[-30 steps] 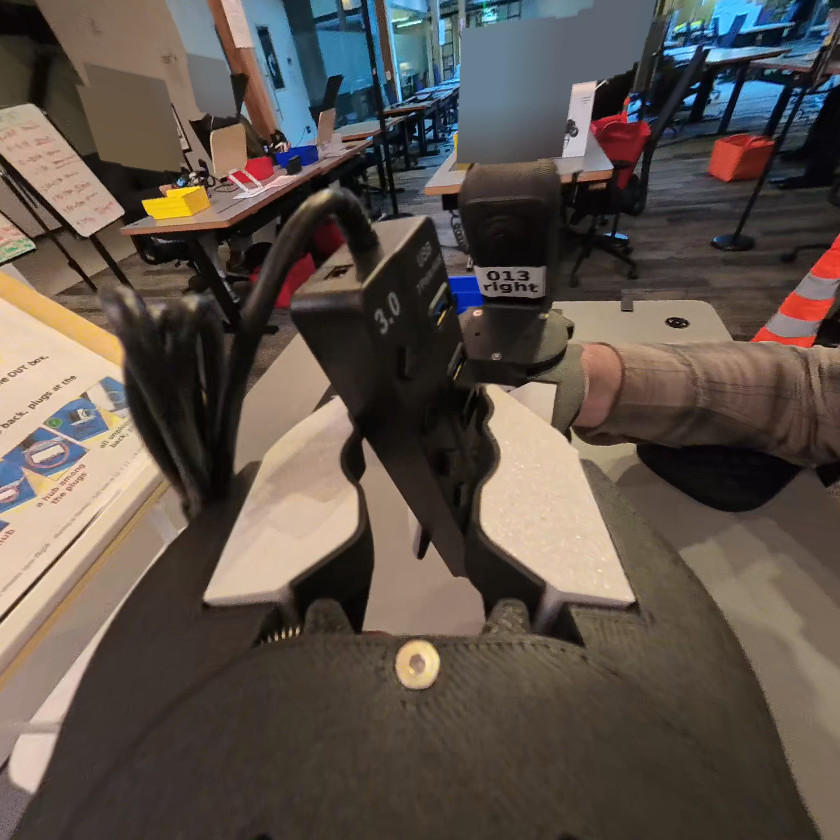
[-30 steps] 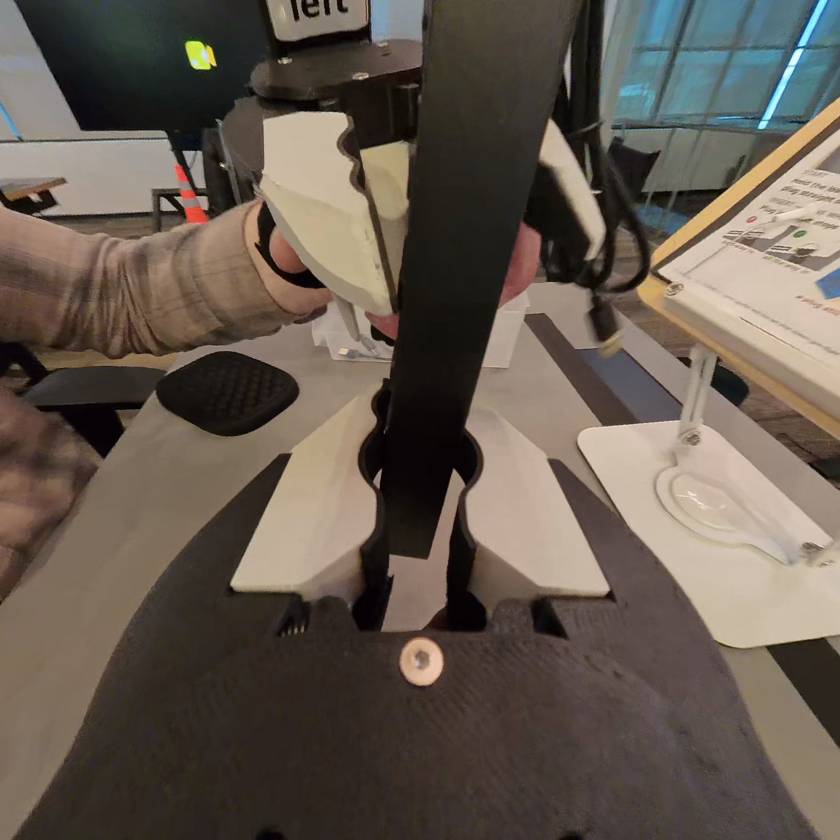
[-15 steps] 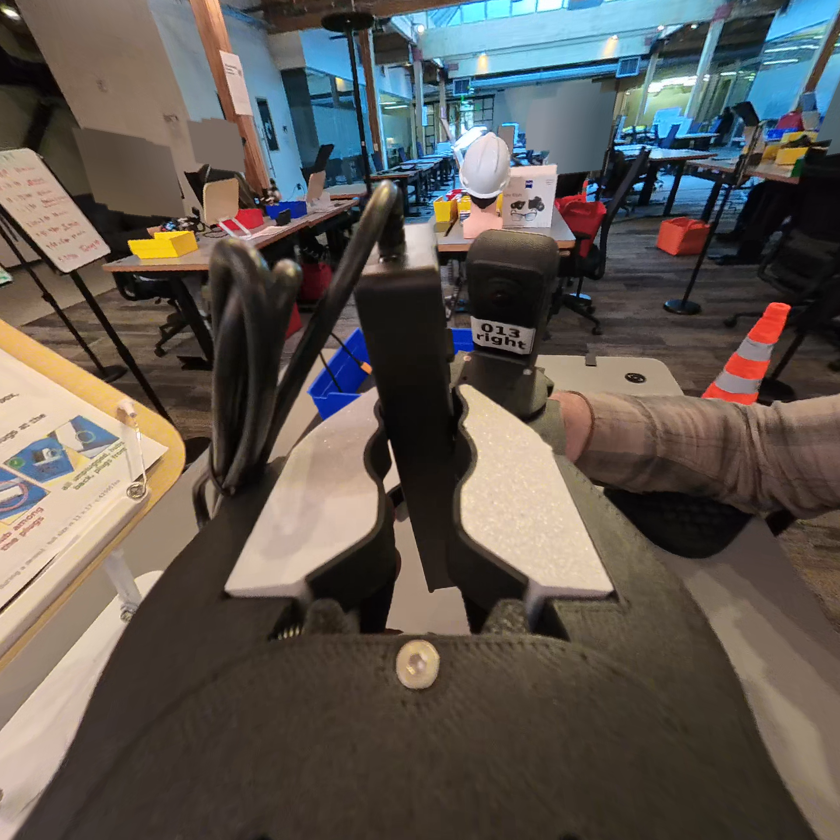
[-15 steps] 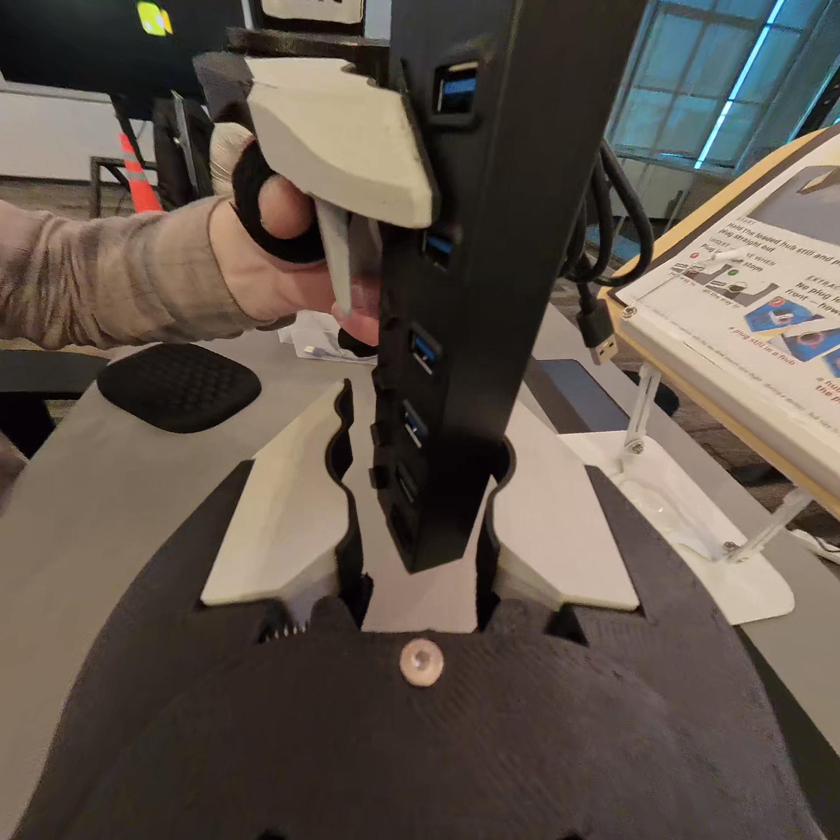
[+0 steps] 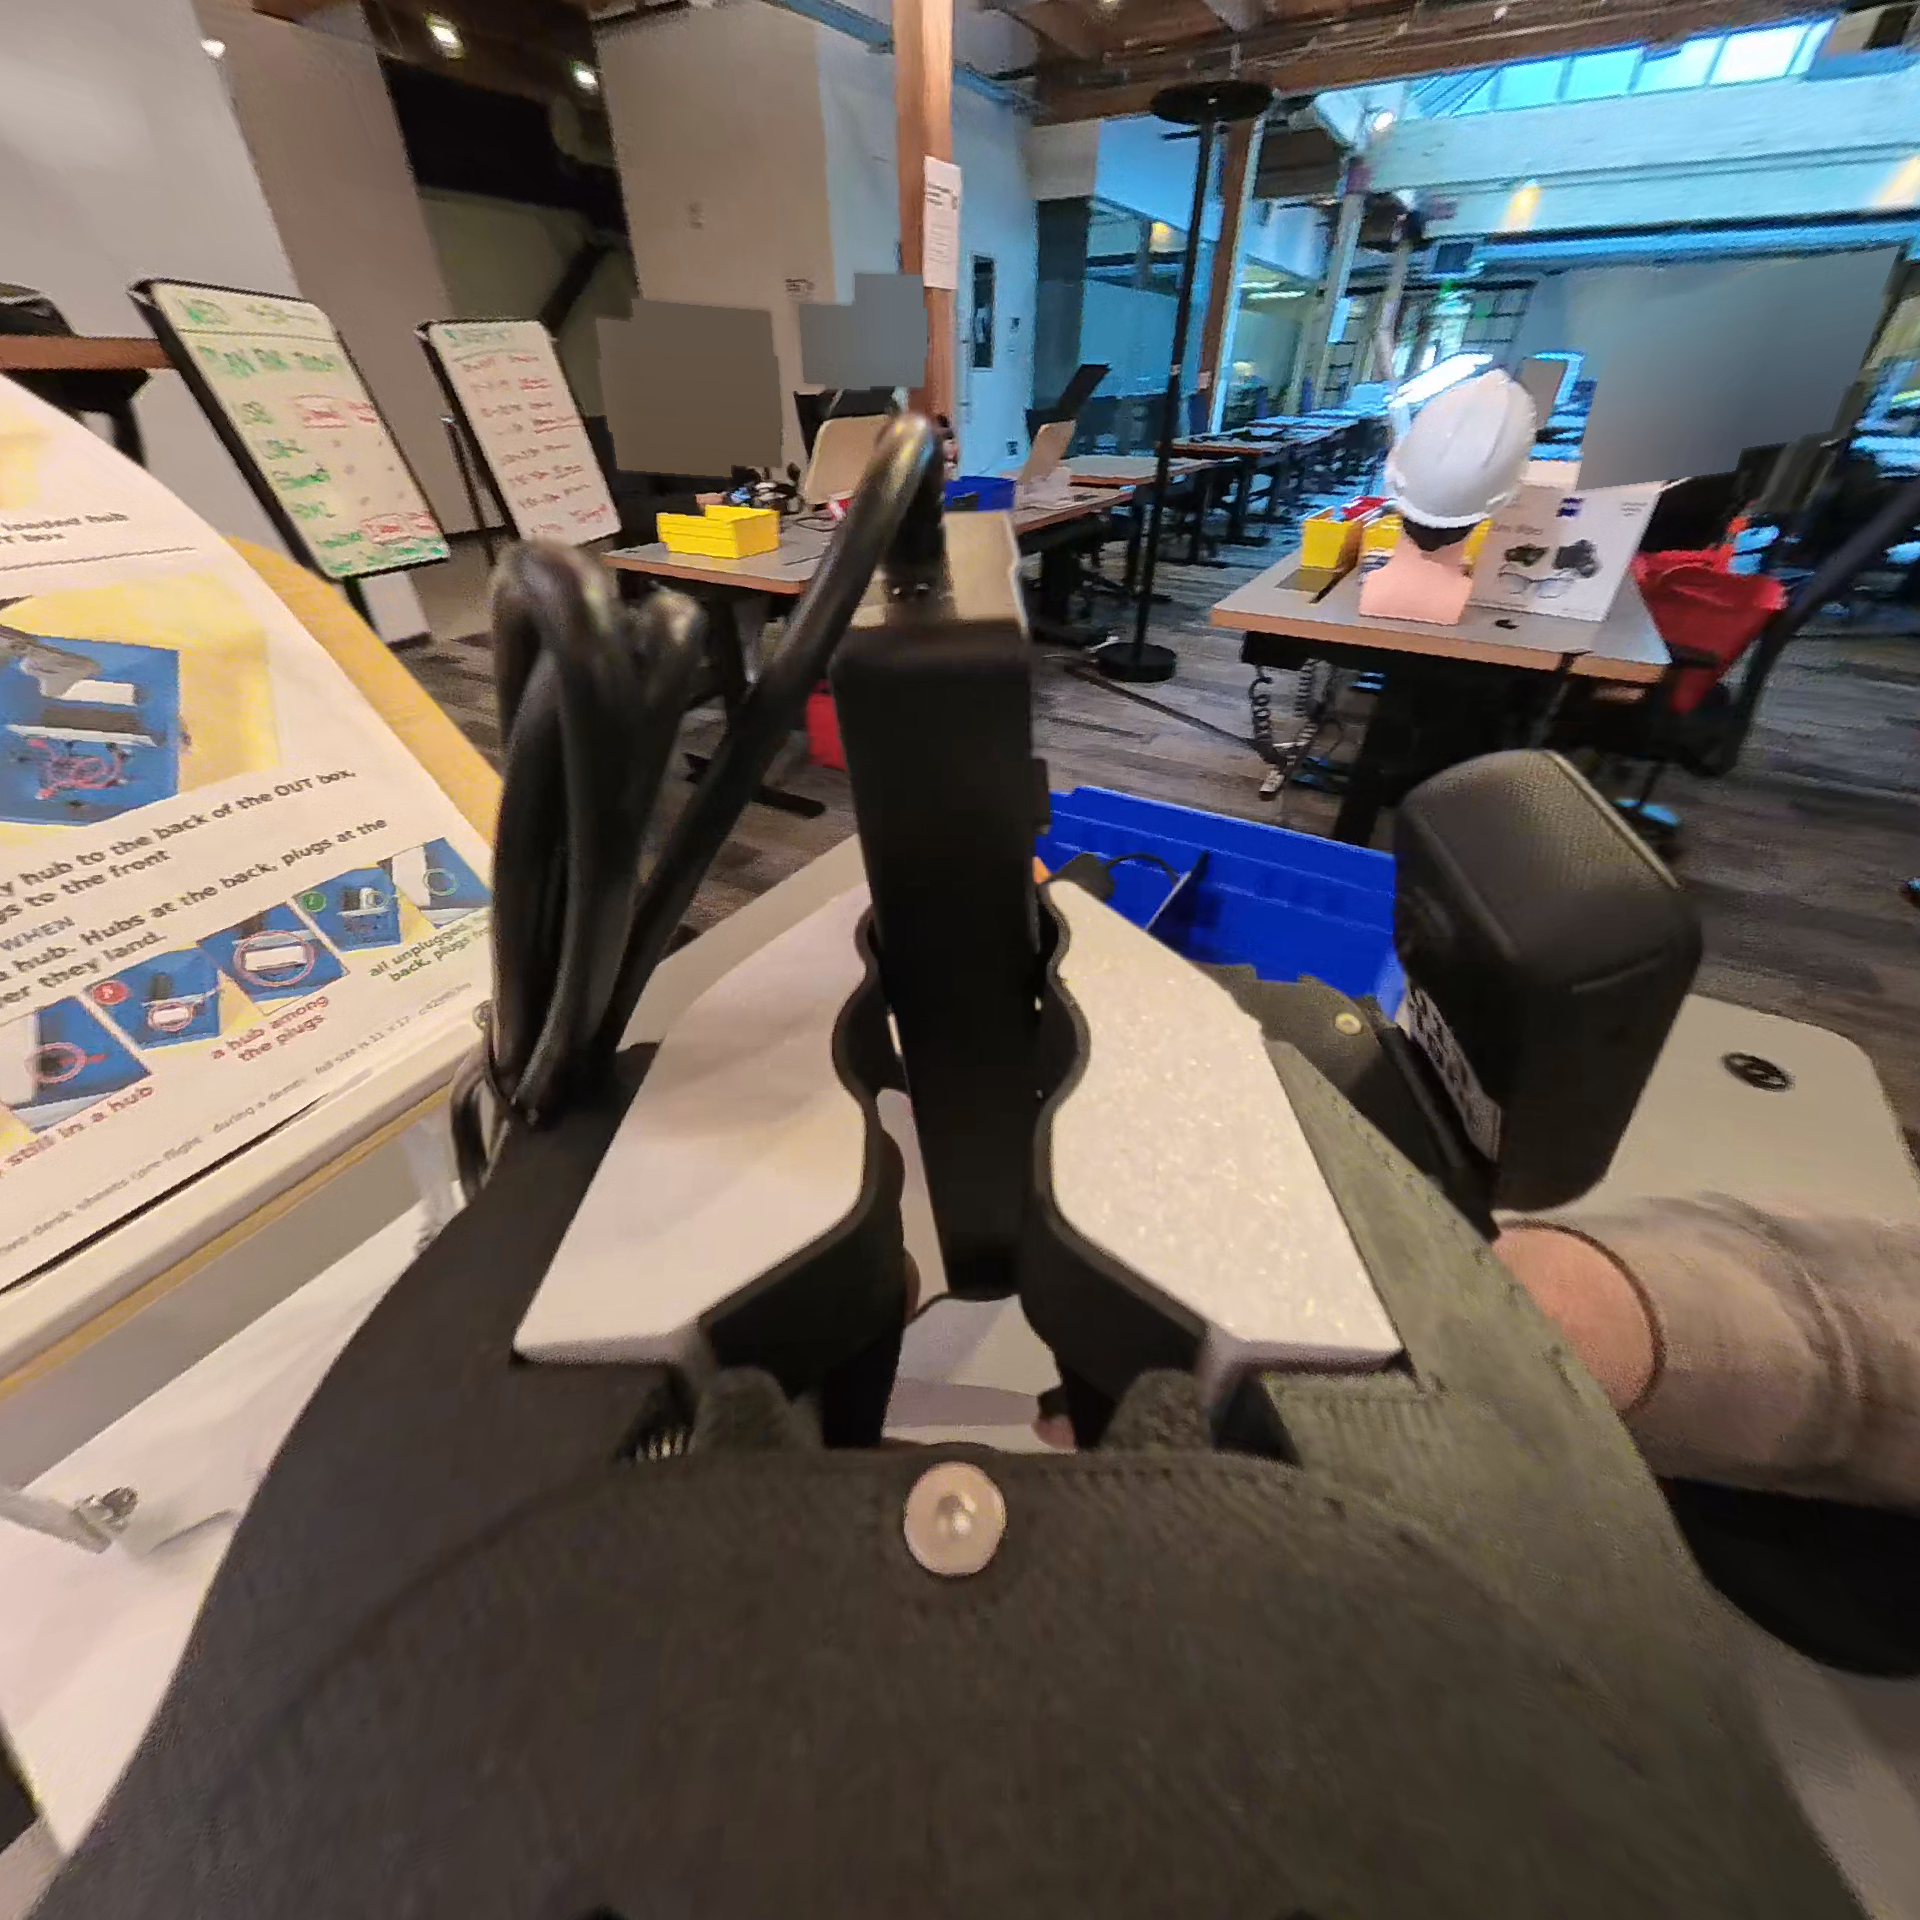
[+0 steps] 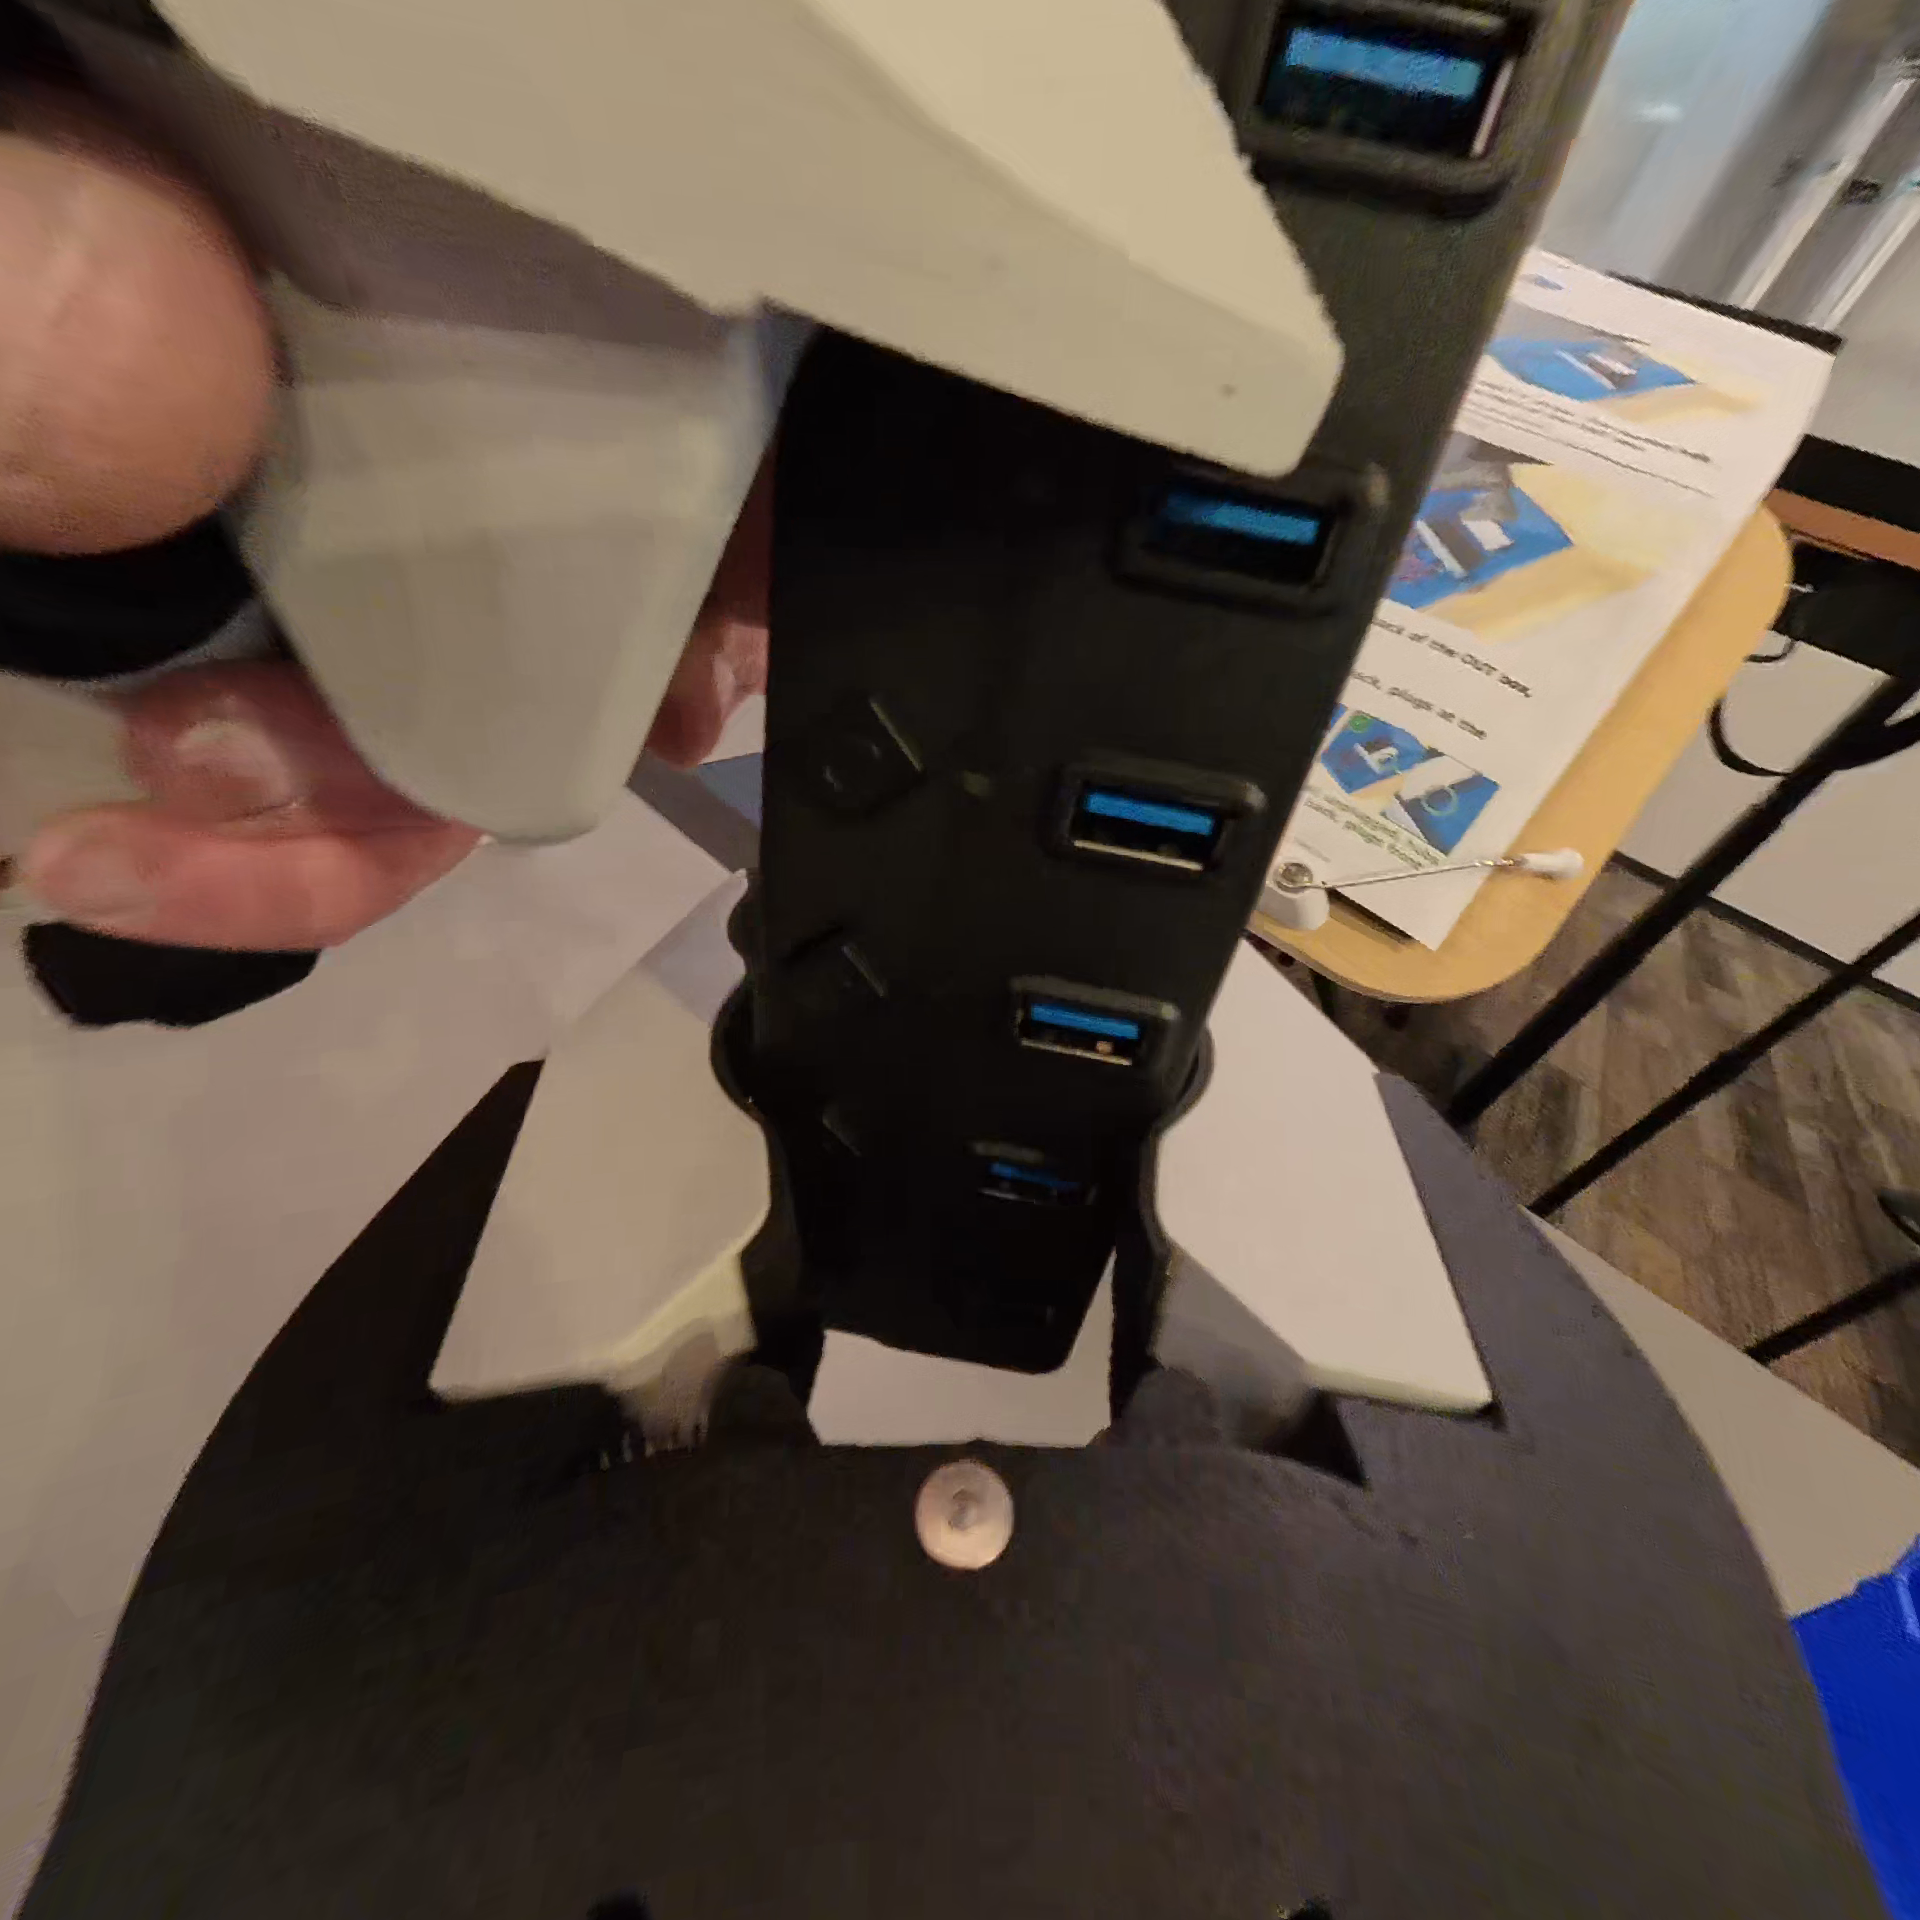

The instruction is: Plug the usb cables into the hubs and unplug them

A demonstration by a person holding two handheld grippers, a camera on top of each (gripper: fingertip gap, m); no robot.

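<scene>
A black USB hub (image 5: 935, 748) stands upright and edge-on between my left gripper's (image 5: 961, 904) fingers, which are shut on it. Its black cable (image 5: 566, 831) loops in a bundle at the left. In the right wrist view the hub (image 6: 935, 623) faces me with several empty blue ports (image 6: 1143, 821). My right gripper (image 6: 977, 935) is shut on the hub's lower end across its width. A white finger (image 6: 831, 260) of the left gripper clamps the hub higher up. The right gripper's camera housing (image 5: 1538, 987) shows to the right of the hub.
A tilted instruction board (image 5: 208, 883) stands at the left, and shows in the right wrist view (image 6: 1558, 623). A blue bin (image 5: 1247, 894) sits behind the hub at the grey table's (image 5: 1766, 1143) far edge. A black pad (image 6: 156, 977) lies on the table. The grippers' ends are close to 10 centimeters from one another.
The hub has turned so its port face looks at the right gripper. The right gripper's jaws, open half a second ago, have closed on its lower end. Both grippers have swung round.
</scene>
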